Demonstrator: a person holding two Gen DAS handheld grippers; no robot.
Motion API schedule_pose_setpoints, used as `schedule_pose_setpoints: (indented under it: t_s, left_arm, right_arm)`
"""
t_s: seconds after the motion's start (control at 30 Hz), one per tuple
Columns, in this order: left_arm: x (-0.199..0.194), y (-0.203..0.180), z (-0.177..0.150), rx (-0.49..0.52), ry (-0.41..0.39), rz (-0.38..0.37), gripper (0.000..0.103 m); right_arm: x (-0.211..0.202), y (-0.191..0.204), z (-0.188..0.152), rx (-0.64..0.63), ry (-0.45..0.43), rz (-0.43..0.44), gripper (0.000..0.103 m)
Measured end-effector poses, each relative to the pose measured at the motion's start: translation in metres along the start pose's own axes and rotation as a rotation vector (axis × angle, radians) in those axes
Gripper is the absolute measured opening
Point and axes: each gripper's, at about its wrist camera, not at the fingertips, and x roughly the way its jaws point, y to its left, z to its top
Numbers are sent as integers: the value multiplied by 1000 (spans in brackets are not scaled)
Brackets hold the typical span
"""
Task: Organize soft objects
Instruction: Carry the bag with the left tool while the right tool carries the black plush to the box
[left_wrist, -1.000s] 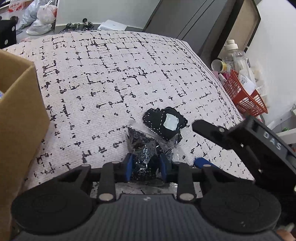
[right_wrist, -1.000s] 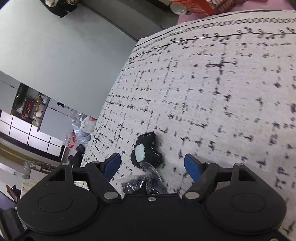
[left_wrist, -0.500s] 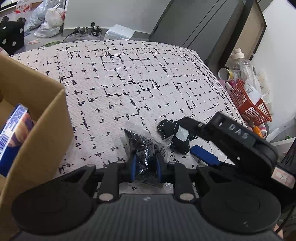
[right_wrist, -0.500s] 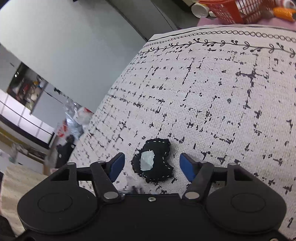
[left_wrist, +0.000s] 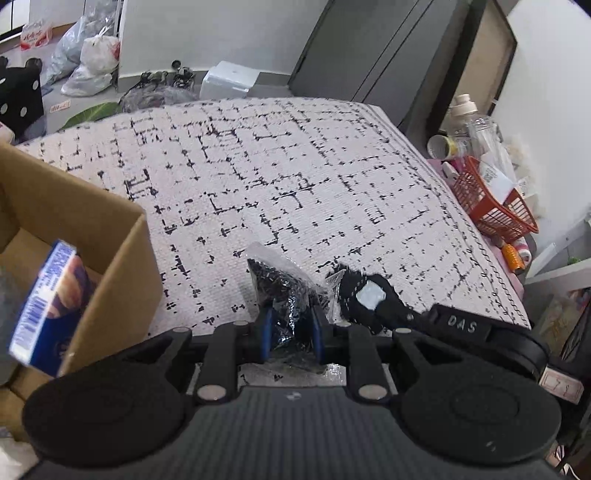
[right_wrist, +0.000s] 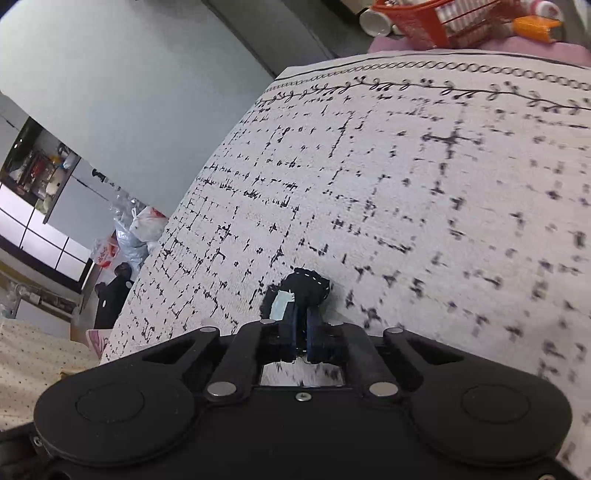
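My left gripper (left_wrist: 291, 332) is shut on a clear plastic bag of black stuff (left_wrist: 282, 286) and holds it a little above the patterned cloth (left_wrist: 280, 177). My right gripper (right_wrist: 301, 330) is shut on a black felt patch with white stitching and a pale label (right_wrist: 304, 290), which rests on the cloth (right_wrist: 406, 184). In the left wrist view the patch (left_wrist: 365, 295) lies just right of the bag, with the right gripper's body (left_wrist: 465, 332) over it.
An open cardboard box (left_wrist: 74, 229) stands at the left, with a blue packet (left_wrist: 44, 306) in it. A red basket (left_wrist: 495, 206) with bottles sits off the cloth's right edge. Bags and a white box lie on the floor beyond.
My right gripper has closed on the black patch. My left gripper has lifted and pulled back with the bag, bringing the cardboard box further into view.
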Motion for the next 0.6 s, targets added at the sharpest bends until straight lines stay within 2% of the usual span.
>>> schedule_pose_setpoints:
  t_s: [0.27,0.6]
  left_arm:
    - [-38,0,-4,14,-28,-41,20]
    - [-92,15,1,36,-83,-79,20]
  right_arm:
    - [-53,12,-7,-8,-66,22,3]
    - [-106,53,-14,-70,-153,49,3]
